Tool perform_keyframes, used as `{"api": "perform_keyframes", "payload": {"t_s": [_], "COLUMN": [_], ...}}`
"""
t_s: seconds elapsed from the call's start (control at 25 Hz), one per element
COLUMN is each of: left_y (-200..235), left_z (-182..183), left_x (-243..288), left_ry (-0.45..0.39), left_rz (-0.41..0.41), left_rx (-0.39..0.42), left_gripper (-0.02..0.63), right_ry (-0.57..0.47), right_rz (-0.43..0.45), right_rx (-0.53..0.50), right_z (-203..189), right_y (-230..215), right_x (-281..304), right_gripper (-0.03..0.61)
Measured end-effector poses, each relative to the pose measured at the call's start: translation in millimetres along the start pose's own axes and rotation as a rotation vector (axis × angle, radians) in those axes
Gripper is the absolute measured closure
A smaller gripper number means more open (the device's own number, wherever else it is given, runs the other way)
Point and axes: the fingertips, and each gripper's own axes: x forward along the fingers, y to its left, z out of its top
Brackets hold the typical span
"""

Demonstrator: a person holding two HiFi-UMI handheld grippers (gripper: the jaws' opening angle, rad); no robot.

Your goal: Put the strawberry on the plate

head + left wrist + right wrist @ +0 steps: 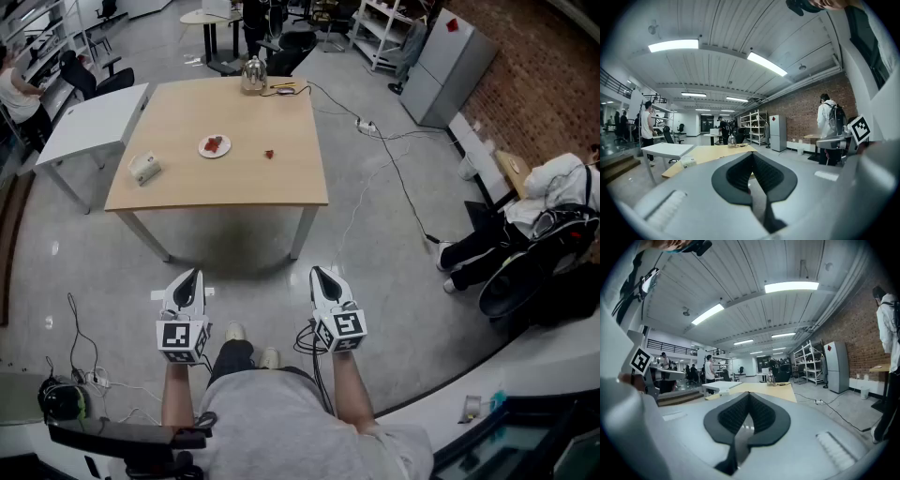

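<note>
Left hand-held gripper (192, 277) and right hand-held gripper (319, 274) are both clenched empty, guessing because the light wooden table (281, 187) is still well off. The small red strawberry (268, 155) lies mid-table, between the round white plate (215, 146) and the right edge.

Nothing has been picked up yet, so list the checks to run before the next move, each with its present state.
1. Strawberry found, lying free on the table, right of the plate: ok.
2. Room on the plate beside the red item on it: cannot tell.
3. Left gripper empty, jaws together: ok.
4. Right gripper open for the pick: not ok, jaws together, empty.
5. Strawberry within reach: not ok, both grippers are short of the table's near edge.
</note>
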Motion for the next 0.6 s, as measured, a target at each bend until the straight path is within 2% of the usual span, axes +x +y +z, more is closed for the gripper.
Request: {"api": "perform_keyframes", "payload": {"t_s": [0.6], "left_y": [16], "left_z": [3], "left_x": [-20], "left_ry": [-0.011], "left_rz": [0.066], "left_rx": [-0.007], "left_gripper": [0.594], "right_ry": [-0.018], "right_rz": [0.085], "right_rx": [0.006], "right_z": [6], "right_y": [24], "right_x": [13], "right_gripper": [0.572]}}
